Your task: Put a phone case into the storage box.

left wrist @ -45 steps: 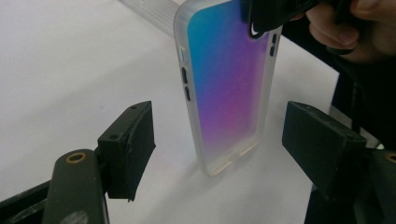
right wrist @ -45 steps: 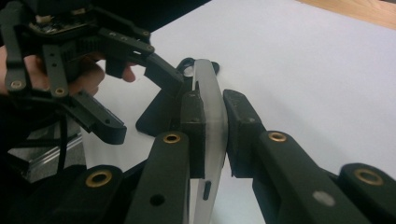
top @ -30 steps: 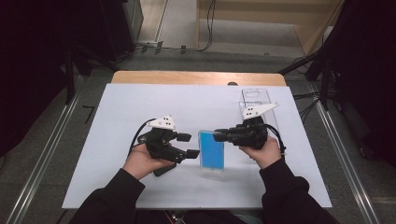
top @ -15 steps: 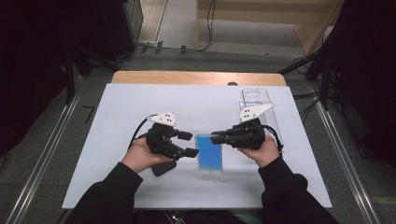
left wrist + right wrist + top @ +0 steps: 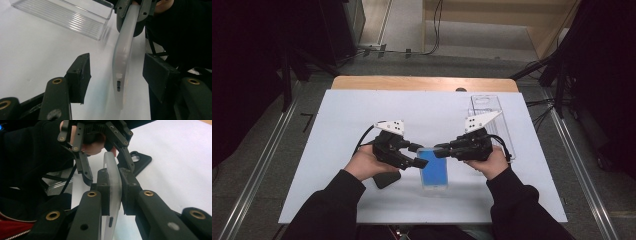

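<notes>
We pinch the phone (image 5: 433, 172) at its far end with the right gripper (image 5: 443, 148) to steady it near the worktop's front edge. The left gripper (image 5: 418, 156) has just been closing its spread jaws around it without pressing yet. Its long axis runs front to back across the worktop, blue screen up.

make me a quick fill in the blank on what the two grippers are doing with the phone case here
1. The right gripper is shut on the frosted edge of the ____ phone case.
2. The left gripper has just been closing, with the case's edge between its jaws but not yet ____.
3. A clear plastic ____ lies behind the right gripper.
4. The black case lies by the ____ hand.

Missing words: blue; gripped; box; left
</notes>
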`<state>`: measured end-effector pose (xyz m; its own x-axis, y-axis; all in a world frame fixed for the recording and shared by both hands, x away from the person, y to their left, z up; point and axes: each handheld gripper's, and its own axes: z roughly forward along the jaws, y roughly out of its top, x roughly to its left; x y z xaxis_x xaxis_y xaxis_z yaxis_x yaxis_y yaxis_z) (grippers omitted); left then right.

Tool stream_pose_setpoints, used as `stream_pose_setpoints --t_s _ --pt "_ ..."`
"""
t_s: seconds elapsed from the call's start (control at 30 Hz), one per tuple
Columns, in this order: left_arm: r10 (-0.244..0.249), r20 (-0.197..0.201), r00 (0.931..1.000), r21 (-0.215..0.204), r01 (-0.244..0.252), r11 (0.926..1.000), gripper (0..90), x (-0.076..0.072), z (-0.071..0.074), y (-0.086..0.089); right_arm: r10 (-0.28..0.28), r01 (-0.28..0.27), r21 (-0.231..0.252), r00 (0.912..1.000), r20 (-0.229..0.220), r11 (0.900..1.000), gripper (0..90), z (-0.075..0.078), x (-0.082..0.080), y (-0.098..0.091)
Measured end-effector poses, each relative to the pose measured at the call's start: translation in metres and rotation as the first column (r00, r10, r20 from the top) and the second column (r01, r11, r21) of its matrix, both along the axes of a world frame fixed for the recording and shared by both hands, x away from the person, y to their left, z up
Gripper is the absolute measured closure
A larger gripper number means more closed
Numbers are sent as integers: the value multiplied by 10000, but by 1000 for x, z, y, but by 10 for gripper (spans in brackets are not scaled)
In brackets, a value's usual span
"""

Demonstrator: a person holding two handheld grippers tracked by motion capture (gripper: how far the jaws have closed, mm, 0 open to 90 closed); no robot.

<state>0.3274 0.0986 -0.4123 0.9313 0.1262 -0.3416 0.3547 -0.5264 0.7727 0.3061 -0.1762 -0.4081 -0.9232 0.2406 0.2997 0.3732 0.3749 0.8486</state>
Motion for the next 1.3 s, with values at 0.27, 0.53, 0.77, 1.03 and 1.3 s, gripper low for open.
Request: stream_pose_setpoints --t_s 0.27,0.53,0.77,1.03,1.3 --pt "-422 -147 9990 20 422 9991 642 -2 0 -1 312 -312 48 9995 -25 9995 772 0 -2 3" --pt "-675 -441 9967 -98 672 9977 805 0 1 2 564 -562 134 9983 -173 9983 770 -1 -2 5" --pt "-311 -662 9973 199 325 9993 809 2 2 4 299 -291 485 9994 -155 9984 454 -1 -2 5" --pt "173 -688 9975 207 -159 9997 809 4 9 11 -255 244 403 9993 279 9989 246 0 -7 2" --pt "1174 -728 9904 385 -1149 9926 808 6 14 17 -1013 1010 191 9948 109 9947 0 -5 -9 0"
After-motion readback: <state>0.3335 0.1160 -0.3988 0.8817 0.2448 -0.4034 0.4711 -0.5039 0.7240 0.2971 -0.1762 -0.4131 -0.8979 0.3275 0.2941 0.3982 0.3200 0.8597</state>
